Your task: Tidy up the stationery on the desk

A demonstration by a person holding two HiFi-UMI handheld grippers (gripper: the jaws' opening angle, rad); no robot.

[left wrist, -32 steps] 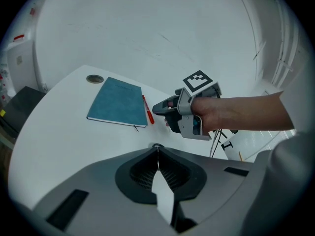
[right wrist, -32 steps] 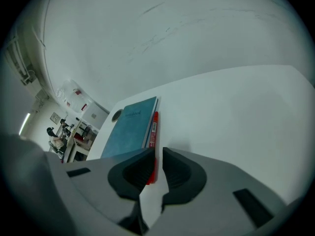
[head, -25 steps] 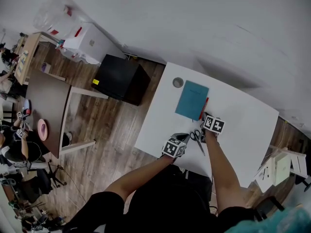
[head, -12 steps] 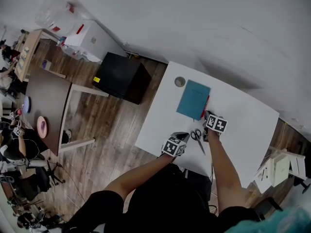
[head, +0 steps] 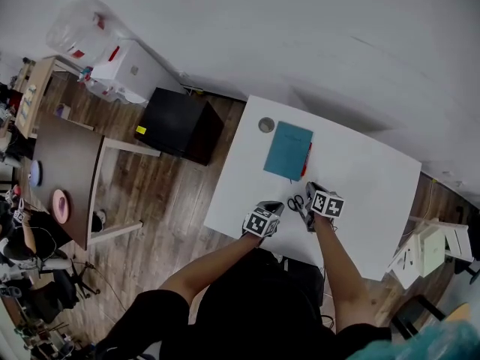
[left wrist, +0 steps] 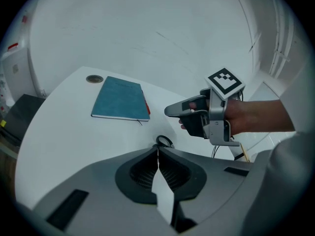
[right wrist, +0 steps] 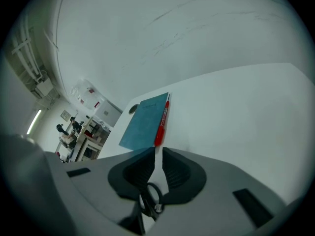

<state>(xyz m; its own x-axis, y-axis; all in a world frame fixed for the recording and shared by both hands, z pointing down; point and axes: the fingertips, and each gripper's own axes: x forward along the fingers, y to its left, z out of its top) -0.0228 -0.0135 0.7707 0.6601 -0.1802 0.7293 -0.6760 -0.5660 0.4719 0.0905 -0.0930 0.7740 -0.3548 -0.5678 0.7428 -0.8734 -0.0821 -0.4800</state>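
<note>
On smooth desk (head: pixel 360 178), flat teal notebook (head: pixel 287 150)

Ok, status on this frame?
Left gripper shut, empty. Right gripper: fingers slightly apart, empty, above the scissors. Scissors loose on the desk; red pen beside teal notebook. Nothing in the way.

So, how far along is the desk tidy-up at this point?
Done: the red pen lies neatly along the teal notebook. In hand: nothing; the left gripper is shut and empty, the right gripper is slightly open over the scissors. Left: the scissors, loose on the desk, apart from that pair.
</note>
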